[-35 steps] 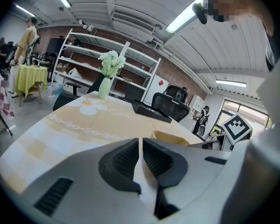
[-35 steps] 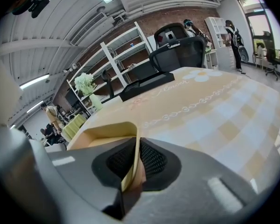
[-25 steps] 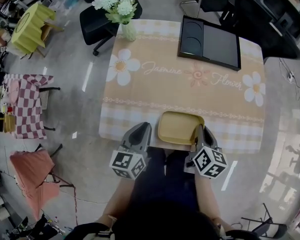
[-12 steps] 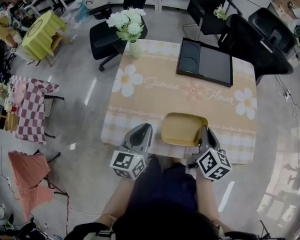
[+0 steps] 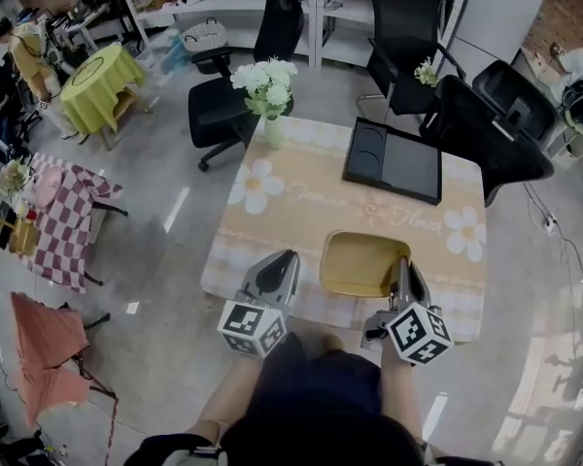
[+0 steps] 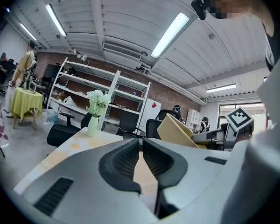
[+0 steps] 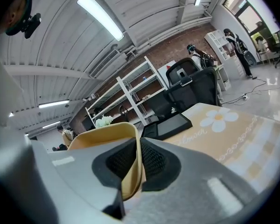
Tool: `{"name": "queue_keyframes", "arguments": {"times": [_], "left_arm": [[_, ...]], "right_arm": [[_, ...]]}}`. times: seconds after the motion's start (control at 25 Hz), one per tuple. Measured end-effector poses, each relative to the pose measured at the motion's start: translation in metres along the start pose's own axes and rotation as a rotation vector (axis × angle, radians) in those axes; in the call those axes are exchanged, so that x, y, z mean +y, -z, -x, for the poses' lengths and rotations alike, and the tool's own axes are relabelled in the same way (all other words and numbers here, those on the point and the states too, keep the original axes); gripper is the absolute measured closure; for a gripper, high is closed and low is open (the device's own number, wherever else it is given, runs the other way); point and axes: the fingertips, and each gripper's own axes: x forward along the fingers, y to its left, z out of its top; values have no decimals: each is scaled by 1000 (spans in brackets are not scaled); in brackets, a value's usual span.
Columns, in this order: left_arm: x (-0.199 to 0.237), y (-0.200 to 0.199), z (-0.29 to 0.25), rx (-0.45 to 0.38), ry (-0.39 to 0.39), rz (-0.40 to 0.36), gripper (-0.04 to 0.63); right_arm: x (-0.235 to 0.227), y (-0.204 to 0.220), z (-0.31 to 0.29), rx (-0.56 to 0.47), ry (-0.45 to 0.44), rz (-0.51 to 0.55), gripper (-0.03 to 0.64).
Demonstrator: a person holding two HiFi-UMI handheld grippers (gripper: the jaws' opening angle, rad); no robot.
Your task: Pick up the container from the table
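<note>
Gripping the thin right wall of the yellow container [image 7: 107, 132], the right gripper [image 7: 137, 160] has its two dark pads pressed on the rim from both sides. Its jaws are therefore clamped on the container and not fully together. In the head view this gripper [image 5: 400, 268] is at the right edge of the container [image 5: 358, 263], and nothing else holds it. The left gripper [image 6: 141, 155] has its jaws together with nothing between them. It hangs near the container's left side, and I see no contact there. What has changed is the height: one second ago the container lay flat on the cloth at the near edge of the table [image 5: 272, 221], and now it is up in the air over that same edge, carried up together with both grippers. In the left gripper view it looks tilted, with its underside partly showing. The table, the vase of white flowers [image 5: 269, 90] and the black tray [image 5: 394, 163] at the far side have kept their places on the cloth. I judge that the pick-up is practically done, because the container is off the table. The hold is on one wall only, so the container can swing or slip if the hand moves fast.
</note>
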Motion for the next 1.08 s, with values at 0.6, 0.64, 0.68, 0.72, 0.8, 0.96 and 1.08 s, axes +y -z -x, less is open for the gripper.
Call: {"name": "queue_keyframes", "arguments": {"times": [0.6, 0.64, 0.68, 0.72, 0.8, 0.96, 1.08], "left_arm": [[-11, 6, 9, 1, 10, 0, 561], [-10, 7, 9, 2, 10, -1, 561], [-10, 7, 9, 4, 10, -2, 561], [-10, 7, 9, 6, 10, -4, 561], [-10, 8, 10, 11, 11, -6, 561], [-10, 10, 9, 18, 15, -5, 561], [-10, 10, 7, 20, 16, -5, 561]], "right_arm": [[4, 2, 8, 1, -22, 16, 594], [4, 3, 7, 3, -23, 17, 595], [4, 4, 7, 5, -23, 18, 595], [4, 5, 7, 6, -23, 18, 595], [4, 7, 7, 9, -22, 16, 595], [4, 9, 6, 15, -21, 16, 595], [5, 9, 4, 17, -25, 17, 595]]}}
